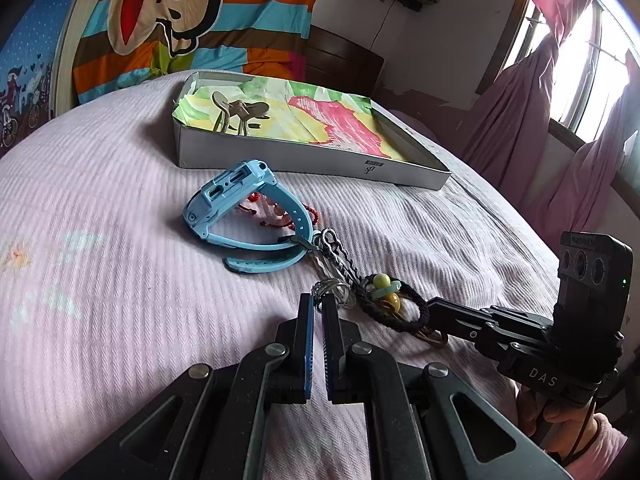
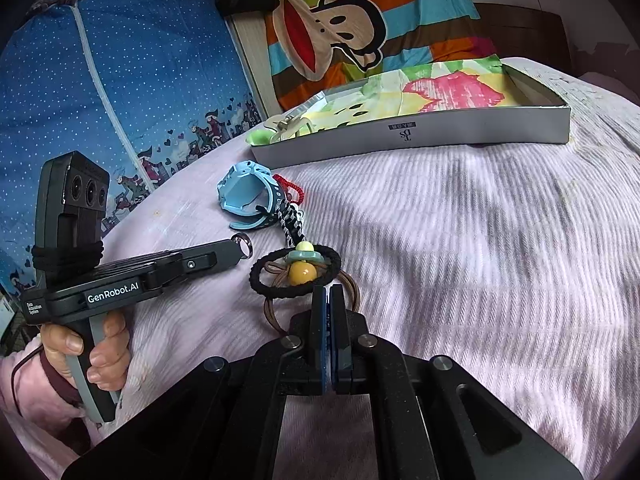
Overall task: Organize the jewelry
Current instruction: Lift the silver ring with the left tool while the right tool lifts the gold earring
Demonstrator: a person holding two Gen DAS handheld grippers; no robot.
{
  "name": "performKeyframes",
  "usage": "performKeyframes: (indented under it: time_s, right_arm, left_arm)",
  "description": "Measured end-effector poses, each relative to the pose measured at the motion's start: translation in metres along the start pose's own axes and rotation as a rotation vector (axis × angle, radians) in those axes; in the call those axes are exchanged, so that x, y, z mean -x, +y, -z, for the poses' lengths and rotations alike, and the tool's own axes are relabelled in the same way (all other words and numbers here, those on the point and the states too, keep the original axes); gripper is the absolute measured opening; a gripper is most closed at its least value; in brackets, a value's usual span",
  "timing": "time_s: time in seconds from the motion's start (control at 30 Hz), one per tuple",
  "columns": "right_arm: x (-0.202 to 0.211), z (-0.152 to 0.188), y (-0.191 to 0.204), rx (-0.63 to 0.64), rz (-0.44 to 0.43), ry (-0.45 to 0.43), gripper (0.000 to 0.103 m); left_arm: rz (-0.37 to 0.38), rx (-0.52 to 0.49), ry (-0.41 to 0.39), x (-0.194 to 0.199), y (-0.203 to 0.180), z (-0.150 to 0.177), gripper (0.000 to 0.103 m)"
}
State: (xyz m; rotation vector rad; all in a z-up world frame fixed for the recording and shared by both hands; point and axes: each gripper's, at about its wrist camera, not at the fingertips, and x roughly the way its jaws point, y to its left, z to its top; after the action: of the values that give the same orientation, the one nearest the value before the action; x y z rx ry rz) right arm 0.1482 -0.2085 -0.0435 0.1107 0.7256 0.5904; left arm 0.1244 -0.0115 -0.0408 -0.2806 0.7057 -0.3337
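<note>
On pink ribbed bedspread [image 2: 480,240]: left gripper [image 2: 242,246] pinching silver ring [image 2: 244,242]; right gripper [image 2: 330,296] clamping brown hair tie [image 2: 352,288], black beaded band [image 2: 296,268] just beyond; shallow box [image 2: 420,132] lying farther off, open bedspread between.

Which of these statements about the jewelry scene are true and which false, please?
1. The blue watch lies inside the box. False: the blue watch lies on the bedcover, in front of the box.
2. The left gripper pinches a metal ring. True: the left gripper is shut on the metal ring.
3. The box is lined with plain white paper. False: its paper lining is pink, yellow and green.
4. The black hair tie carries a yellow bead. True: see the black hair tie.
5. The right gripper is wide open. False: the right gripper is shut.
</note>
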Motion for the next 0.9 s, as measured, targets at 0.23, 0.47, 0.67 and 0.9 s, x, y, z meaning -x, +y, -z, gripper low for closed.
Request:
performKeyframes:
  time_s: [0.23,0.47,0.67,0.9]
  right_arm:
    - [-0.007,-0.001,0.001,0.002,-0.01,0.026,0.009]
    - [-0.005,0.0,0.005,0.025,-0.004,0.016,0.008]
    - [0.002,-0.003,0.001,0.012,-0.012,-0.012,0.008]
    - [0.013,-0.021,-0.006,-0.001,-0.003,-0.08,0.008]
  left_arm:
    - [0.0,0.0,-0.001,0.001,0.0,0.0,0.004]
    - [0.006,-0.004,-0.004,0.0,-0.001,0.0,0.004]
    - [0.013,-0.022,-0.016,0.004,-0.009,-0.01,0.004]
    - [-0.008,-0.083,-0.042,0.006,-0.024,-0.036,0.004]
